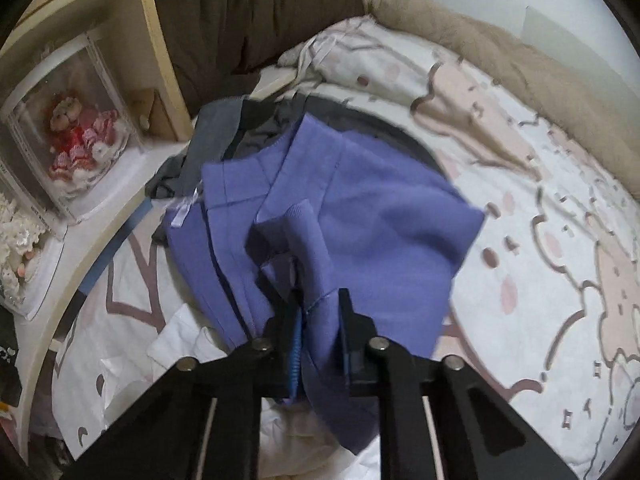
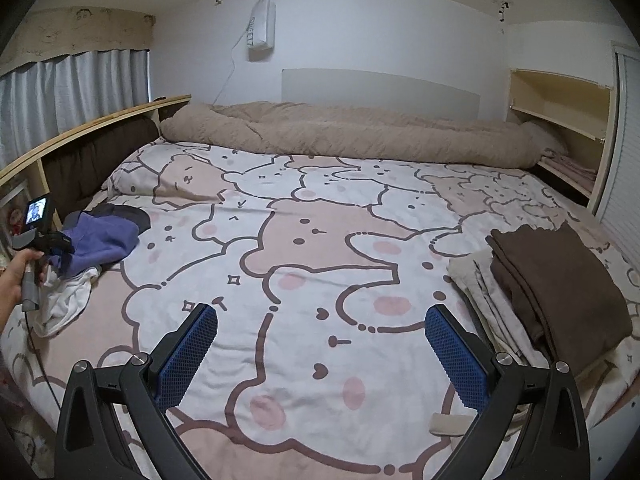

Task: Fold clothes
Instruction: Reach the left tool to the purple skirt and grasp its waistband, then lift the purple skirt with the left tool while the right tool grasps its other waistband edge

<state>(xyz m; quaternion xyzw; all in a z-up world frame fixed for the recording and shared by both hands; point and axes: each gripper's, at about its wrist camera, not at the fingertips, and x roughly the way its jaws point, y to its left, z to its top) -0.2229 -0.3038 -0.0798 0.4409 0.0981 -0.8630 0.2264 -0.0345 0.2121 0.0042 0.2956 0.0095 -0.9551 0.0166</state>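
Left gripper (image 1: 316, 320) clamping a fold of the purple top (image 1: 352, 216) on the unsorted heap at the bed (image 2: 320, 264) edge, right gripper (image 2: 320, 344) hovering wide open, empty; lifting clear of the grey garment (image 1: 216, 140) advised.

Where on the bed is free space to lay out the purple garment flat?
Free: the middle of the cartoon-print bedsheet, between the rolled beige duvet and the open right gripper. Crowded: the unfolded pile around the purple knit garment, and the folded stack.

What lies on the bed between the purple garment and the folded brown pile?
Nothing: in the right wrist view only bare patterned bedsheet stretches between the purple garment and the folded brown pile.
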